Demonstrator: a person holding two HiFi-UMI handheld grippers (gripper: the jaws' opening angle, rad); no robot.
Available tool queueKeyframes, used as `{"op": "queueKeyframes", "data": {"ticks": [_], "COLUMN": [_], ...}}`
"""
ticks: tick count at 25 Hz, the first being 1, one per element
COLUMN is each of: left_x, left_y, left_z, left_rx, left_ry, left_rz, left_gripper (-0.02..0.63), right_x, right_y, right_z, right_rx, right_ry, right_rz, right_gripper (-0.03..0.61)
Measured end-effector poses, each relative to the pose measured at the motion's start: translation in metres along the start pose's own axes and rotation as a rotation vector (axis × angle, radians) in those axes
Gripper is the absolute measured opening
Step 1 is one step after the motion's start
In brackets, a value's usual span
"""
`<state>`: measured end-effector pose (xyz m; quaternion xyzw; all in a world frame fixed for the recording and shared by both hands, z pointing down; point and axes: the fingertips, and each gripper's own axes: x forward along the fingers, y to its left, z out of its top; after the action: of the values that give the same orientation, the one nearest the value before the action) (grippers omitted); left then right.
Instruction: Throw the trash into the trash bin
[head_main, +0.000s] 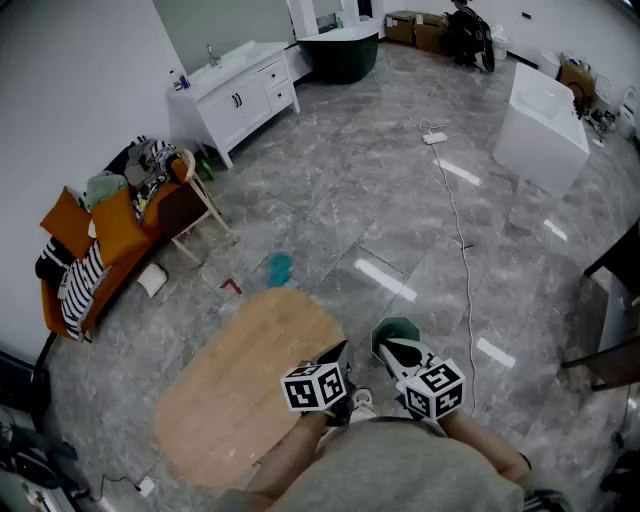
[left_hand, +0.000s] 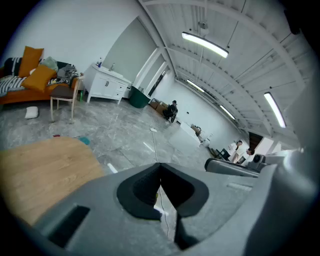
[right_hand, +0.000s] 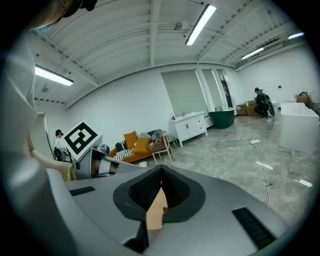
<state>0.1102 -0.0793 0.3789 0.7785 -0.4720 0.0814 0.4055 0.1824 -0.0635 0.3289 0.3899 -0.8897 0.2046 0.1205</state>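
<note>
A small green trash bin (head_main: 398, 328) stands on the grey floor just past my right gripper (head_main: 396, 352). My left gripper (head_main: 336, 354) hovers over the near edge of the round wooden table (head_main: 240, 390). In the left gripper view its jaws (left_hand: 160, 172) meet, with nothing between them; only floor shows through the slit. The right gripper's jaws (right_hand: 161, 175) also meet, and tan wood shows through the slit below them. A teal scrap (head_main: 280, 268) and a red scrap (head_main: 231, 287) lie on the floor beyond the table.
An orange sofa (head_main: 110, 240) piled with cushions and clothes and a wooden chair (head_main: 195, 205) stand at the left. A white vanity (head_main: 240, 95), a dark green tub (head_main: 342, 52) and a white block (head_main: 540, 120) lie farther off. A white cable (head_main: 462, 240) runs across the floor.
</note>
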Motion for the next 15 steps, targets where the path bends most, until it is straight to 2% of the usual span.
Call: {"op": "queueKeyframes", "data": {"ticks": [8,15], "left_x": [-0.03,-0.05], "left_y": [-0.02,-0.044], "left_z": [-0.031,-0.053], "left_rx": [-0.047,-0.07], "left_ry": [-0.075,-0.13], "left_rz": [0.075,0.112], "left_gripper": [0.011,0.011], "right_x": [-0.031,-0.059], "right_y": [0.025,0.037], "right_z": [-0.014,-0.019], "right_rx": [-0.072,-0.102], "right_ry": [0.023,0.019], "right_rz": [0.117,0.176], "right_gripper": [0.009,0.009]}}
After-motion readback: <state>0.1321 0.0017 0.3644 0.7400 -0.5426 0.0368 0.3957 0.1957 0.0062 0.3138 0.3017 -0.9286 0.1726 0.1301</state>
